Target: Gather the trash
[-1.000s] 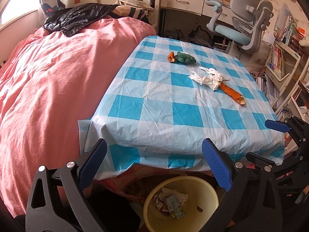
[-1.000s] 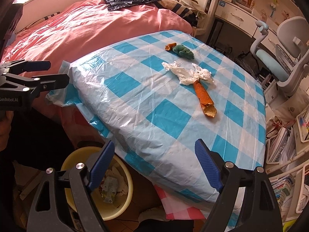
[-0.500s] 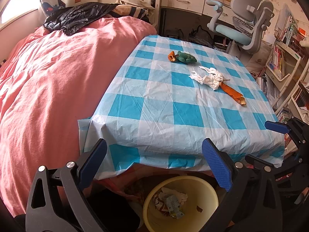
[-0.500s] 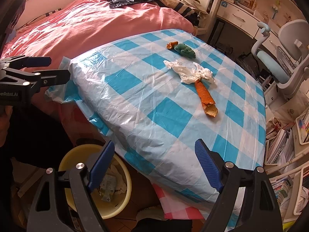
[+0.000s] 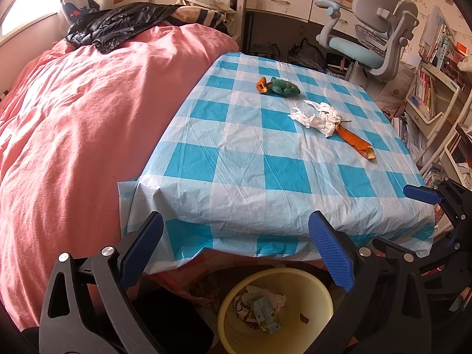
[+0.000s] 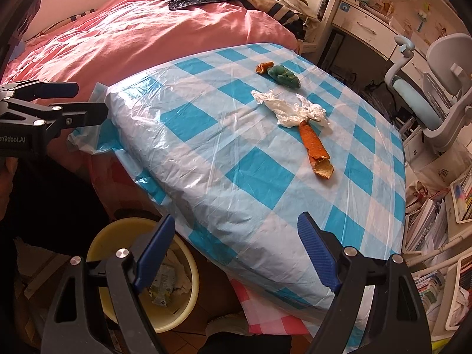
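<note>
On the blue-and-white checked table lie a crumpled white tissue, a long orange peel, a green crumpled wrapper and a small orange peel piece. A yellow bin with trash inside stands on the floor under the near table edge. My left gripper is open, hovering above the bin. My right gripper is open and empty near the table's front edge.
A bed with a pink cover borders the table's left side, with a black jacket on it. A grey-blue desk chair and desk stand behind the table. Bookshelves crowd the right.
</note>
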`<state>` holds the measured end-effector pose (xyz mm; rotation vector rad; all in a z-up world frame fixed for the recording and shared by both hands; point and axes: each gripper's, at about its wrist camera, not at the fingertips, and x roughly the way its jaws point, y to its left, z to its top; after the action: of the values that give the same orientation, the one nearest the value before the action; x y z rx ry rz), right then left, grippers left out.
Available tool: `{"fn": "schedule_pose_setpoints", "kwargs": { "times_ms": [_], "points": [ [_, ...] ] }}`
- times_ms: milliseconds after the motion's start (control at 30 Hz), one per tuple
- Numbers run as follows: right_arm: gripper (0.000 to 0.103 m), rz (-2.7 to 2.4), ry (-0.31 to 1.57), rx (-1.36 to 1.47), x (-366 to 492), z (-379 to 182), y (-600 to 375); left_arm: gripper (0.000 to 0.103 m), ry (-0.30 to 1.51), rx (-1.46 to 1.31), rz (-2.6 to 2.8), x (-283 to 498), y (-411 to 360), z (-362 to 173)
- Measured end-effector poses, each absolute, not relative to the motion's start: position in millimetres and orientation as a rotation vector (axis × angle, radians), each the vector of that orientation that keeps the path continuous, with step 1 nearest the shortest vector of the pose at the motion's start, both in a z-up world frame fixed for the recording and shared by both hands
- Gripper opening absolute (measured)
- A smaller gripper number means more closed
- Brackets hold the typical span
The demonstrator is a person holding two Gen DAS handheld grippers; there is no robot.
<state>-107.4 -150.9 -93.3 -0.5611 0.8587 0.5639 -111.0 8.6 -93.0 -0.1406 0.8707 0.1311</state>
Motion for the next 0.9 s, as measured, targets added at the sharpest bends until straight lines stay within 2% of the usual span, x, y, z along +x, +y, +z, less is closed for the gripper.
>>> {"fn": "schedule_pose_setpoints", "kwargs": {
  "times_ms": [900],
  "points": [
    [0.082,0.562,0.86,-0.567,-108.0,-94.7,-148.5,0.095,0.873,-0.143,0.128,-110.5,9.0,-93.0]
  ]
}}
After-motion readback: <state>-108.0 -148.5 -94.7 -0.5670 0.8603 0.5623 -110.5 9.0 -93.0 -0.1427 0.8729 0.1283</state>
